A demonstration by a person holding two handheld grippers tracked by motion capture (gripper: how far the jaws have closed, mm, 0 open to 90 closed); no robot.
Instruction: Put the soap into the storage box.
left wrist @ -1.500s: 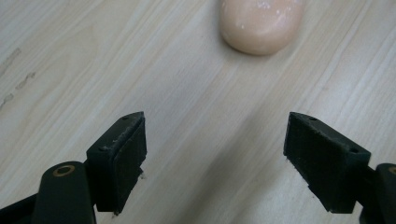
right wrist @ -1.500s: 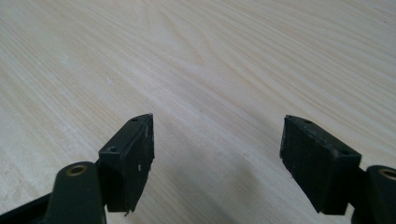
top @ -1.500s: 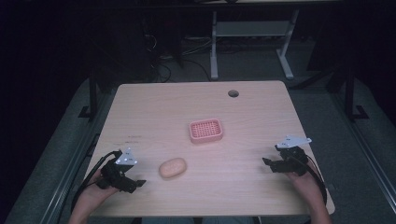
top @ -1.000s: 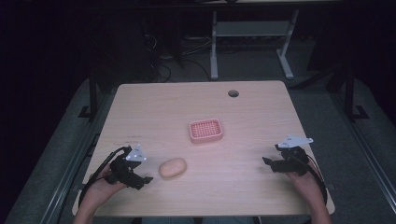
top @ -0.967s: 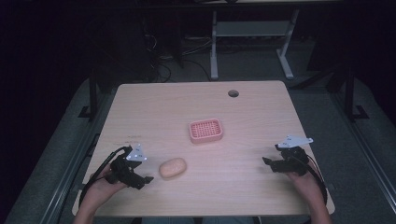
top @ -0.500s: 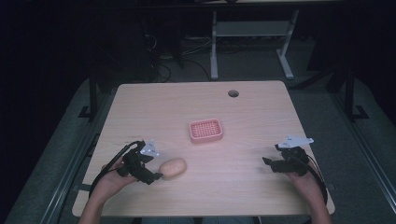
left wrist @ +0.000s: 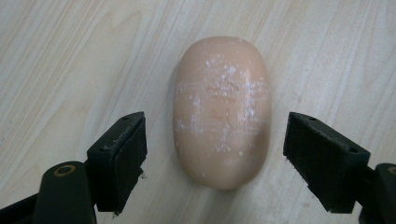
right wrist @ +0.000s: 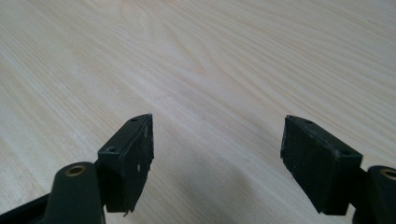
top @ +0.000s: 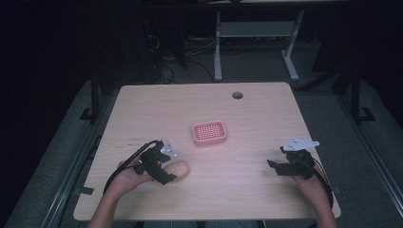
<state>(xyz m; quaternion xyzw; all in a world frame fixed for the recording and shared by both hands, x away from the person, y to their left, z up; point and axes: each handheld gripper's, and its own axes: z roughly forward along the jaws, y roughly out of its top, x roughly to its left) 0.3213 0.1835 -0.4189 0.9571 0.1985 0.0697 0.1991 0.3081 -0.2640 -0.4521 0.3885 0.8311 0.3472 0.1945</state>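
Left gripper low over the pale wood worktop, fingers spread wide, nothing clamped. Between them, a peach soap bar flecked with white, lying flat, lengthwise along the fingers, a gap on each side, touching neither. Seen from above, left gripper just beside soap bar. Beyond the left fingers, well apart, a pink slotted soap dish. Right gripper also spread wide, fingers over bare wood, holding nothing; from above, right gripper far from the soap.
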